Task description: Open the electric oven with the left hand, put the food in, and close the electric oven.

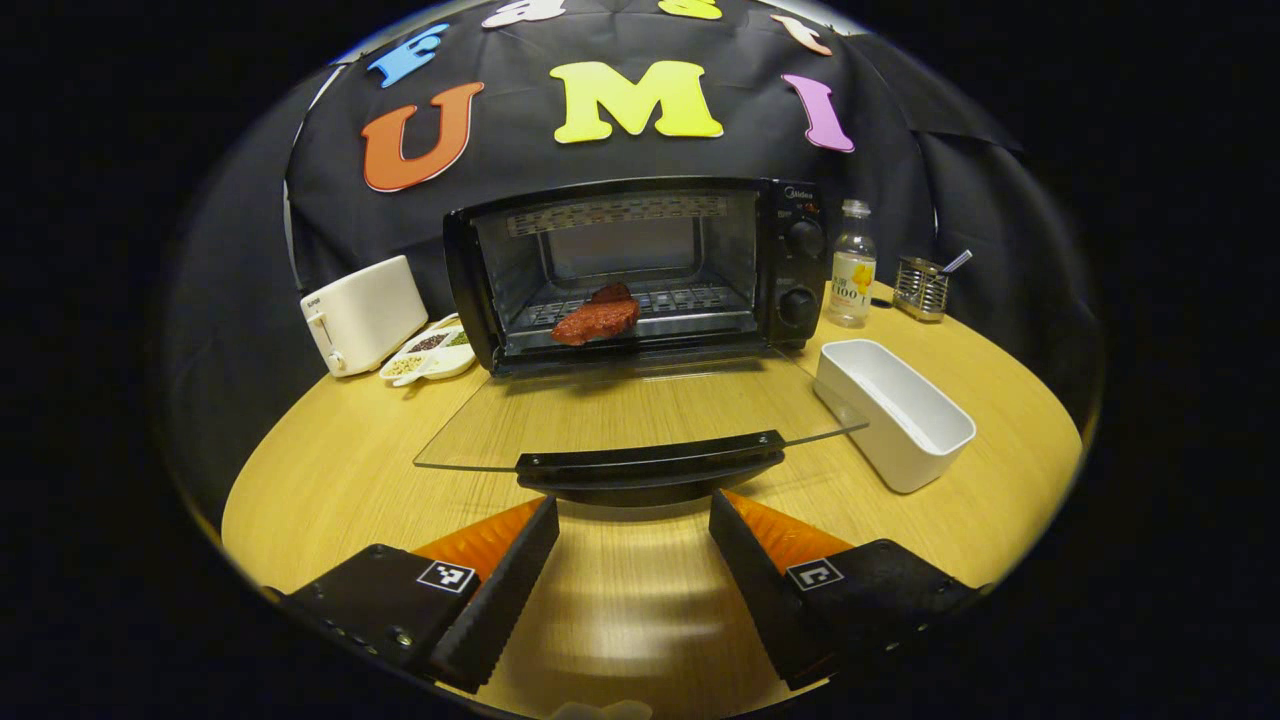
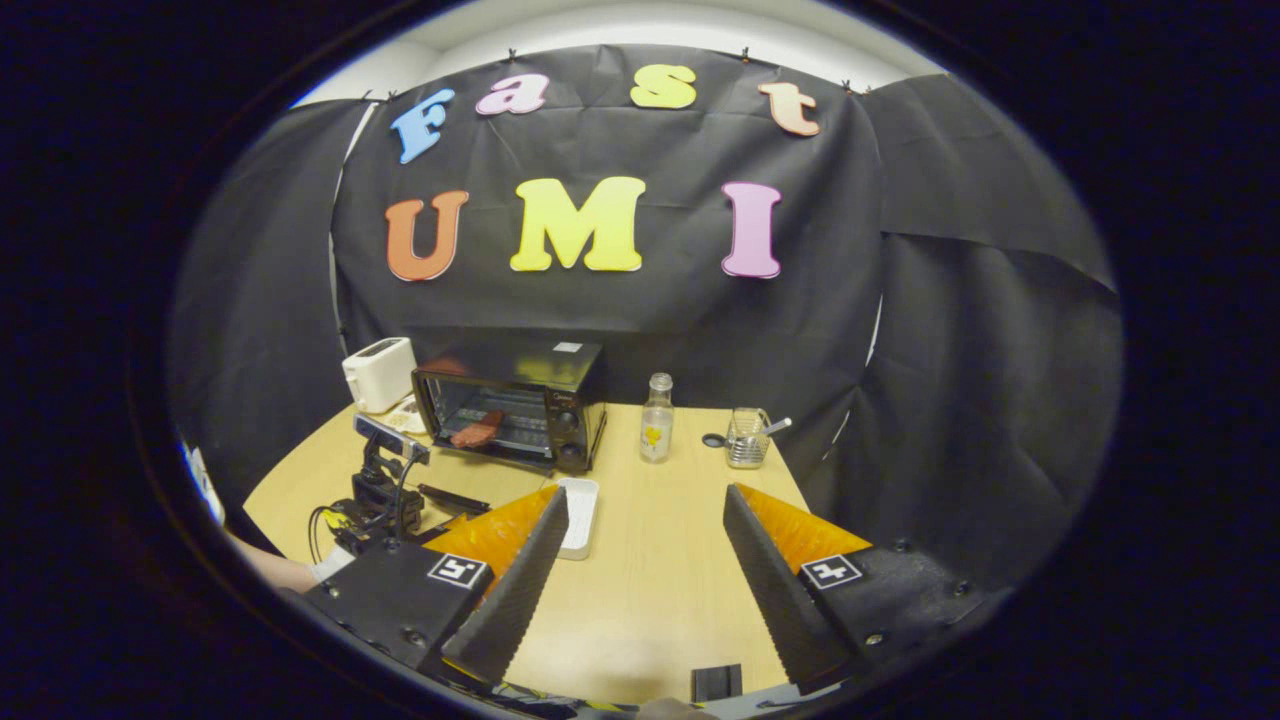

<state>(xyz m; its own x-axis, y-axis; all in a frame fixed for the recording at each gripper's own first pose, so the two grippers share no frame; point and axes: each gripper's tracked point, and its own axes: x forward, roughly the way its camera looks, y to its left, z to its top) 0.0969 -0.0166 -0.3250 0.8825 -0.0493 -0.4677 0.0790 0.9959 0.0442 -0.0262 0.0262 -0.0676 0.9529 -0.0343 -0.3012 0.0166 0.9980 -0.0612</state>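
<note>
Two grippers are in play, both with jaws spread and holding nothing. Left gripper (image 1: 634,525) sits low over the table (image 1: 330,480), its fingers flanking but not touching the door handle (image 1: 650,462) just ahead. Glass door (image 1: 620,410) lies fully lowered, roughly level. Beyond it stands the electric oven (image 1: 640,270), cavity exposed, with the food (image 1: 597,318), a reddish slab, resting on the front of the wire rack and overhanging the sill slightly. White dish (image 1: 895,412) stands to the right of the door; toaster (image 1: 362,313) to the left. Right gripper (image 2: 640,545) hangs well back above the table, far from the oven. Judged risk: on closing, the rising door may catch the overhanging food and stop short of shutting; a shallow grip could also slip off the handle.
</note>
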